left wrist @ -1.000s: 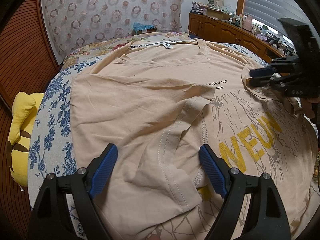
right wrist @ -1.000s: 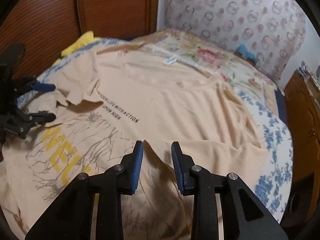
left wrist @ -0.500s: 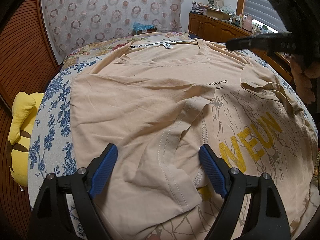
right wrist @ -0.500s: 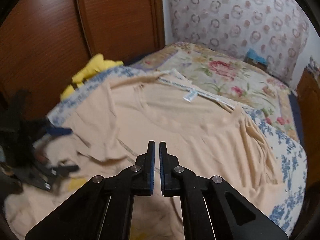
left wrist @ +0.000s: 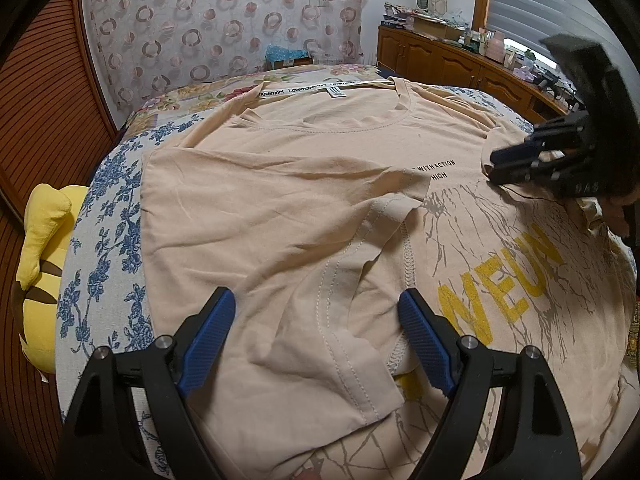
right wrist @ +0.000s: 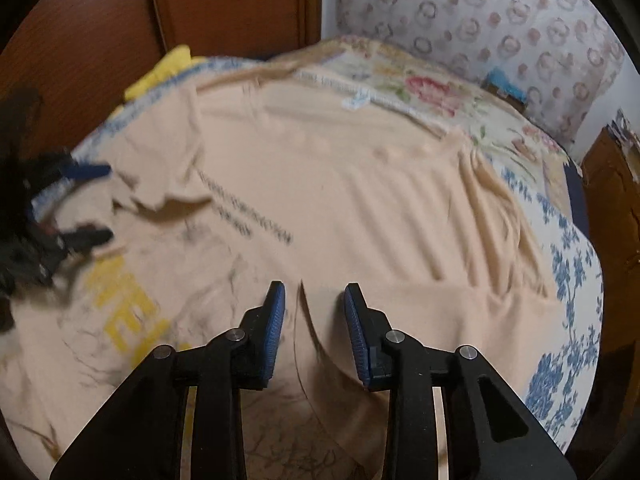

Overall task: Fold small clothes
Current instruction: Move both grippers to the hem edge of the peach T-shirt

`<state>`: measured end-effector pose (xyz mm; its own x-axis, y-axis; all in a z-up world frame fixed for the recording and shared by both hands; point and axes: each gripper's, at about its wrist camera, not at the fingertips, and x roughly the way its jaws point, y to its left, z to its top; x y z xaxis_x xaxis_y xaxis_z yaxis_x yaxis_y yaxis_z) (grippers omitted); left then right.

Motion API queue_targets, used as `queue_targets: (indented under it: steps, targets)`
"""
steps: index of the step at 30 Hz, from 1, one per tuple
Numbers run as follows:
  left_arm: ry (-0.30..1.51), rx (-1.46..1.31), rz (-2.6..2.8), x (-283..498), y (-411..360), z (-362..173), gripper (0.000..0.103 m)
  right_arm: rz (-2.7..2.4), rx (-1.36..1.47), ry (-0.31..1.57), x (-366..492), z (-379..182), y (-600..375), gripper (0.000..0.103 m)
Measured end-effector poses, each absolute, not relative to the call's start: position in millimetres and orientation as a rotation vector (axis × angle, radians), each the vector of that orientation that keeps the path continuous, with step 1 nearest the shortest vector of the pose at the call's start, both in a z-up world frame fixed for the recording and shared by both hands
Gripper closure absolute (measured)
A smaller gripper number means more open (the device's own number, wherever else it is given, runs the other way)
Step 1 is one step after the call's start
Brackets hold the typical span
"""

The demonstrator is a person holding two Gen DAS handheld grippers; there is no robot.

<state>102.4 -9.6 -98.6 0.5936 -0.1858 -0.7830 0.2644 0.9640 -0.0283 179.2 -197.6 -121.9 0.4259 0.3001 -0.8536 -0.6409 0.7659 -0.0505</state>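
A peach T-shirt (left wrist: 304,184) with yellow letters lies face up on the bed, its left side and sleeve folded inward. My left gripper (left wrist: 318,320) hangs open and wide over that folded sleeve (left wrist: 340,320), which lies between the fingers without being pressed. In the right wrist view the T-shirt (right wrist: 360,184) fills the bed, blurred. My right gripper (right wrist: 314,312) is low over the shirt's right side and its jaws are opening; a raised fold edge (right wrist: 304,304) stands between the pads, untouched. The right gripper (left wrist: 494,168) also shows by the right sleeve, and the left gripper (right wrist: 94,202) at the left edge.
A yellow plush toy (left wrist: 40,264) lies off the bed's left side against the wooden wall panel (left wrist: 36,128). The blue floral bedspread (left wrist: 100,240) shows around the shirt. A wooden dresser (left wrist: 460,68) with clutter runs along the back right. A patterned cover (left wrist: 224,20) hangs behind the bed.
My right gripper rose and shut its jaws, then came back down near the right sleeve with the jaws parted again. My left gripper and the folded sleeve have not moved.
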Motion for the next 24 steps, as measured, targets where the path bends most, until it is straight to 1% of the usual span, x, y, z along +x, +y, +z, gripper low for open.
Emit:
queue_targets:
  steps: [1,2,3,9,13,14,15,18,20,24]
  targets:
    - [0.898,0.095,-0.26,101.9,-9.7,-98.4,0.019,0.603,-0.413,0.965,178.8,-125.0,-197.2,0.084]
    - [0.896,0.09,-0.255,101.8,-9.2,-97.5,0.019,0.612,-0.417,0.949,178.0,-124.2,-196.9,0.1]
    - [0.89,0.082,-0.244,100.8,-7.1,-95.5,0.019,0.616,-0.421,0.947,178.0,-123.4,-196.4,0.103]
    - [0.76,0.019,-0.207,88.0,15.5,-60.7,0.019,0.65,-0.266,0.888,193.6,-97.2,-197.1,0.103]
    - [0.688,0.019,-0.172,92.8,32.9,-46.7,0.019,0.628,-0.251,0.83,200.0,-82.6,-187.8,0.103]
    - [0.68,0.016,-0.16,95.9,37.7,-45.5,0.019,0.617,-0.249,0.826,201.7,-80.4,-186.0,0.098]
    - [0.678,0.011,-0.151,99.8,42.4,-45.2,0.019,0.616,-0.24,0.83,202.8,-79.6,-185.8,0.084]
    - [0.698,-0.002,-0.125,116.2,56.3,-48.3,0.019,0.604,-0.212,0.825,204.1,-74.9,-191.5,0.067]
    - [0.713,-0.007,-0.109,126.6,63.6,-52.0,0.019,0.565,-0.222,0.803,204.0,-70.5,-199.7,0.059]
    - [0.743,0.001,-0.092,138.8,70.9,-59.5,0.019,0.468,-0.221,0.787,209.5,-70.3,-233.8,0.057]
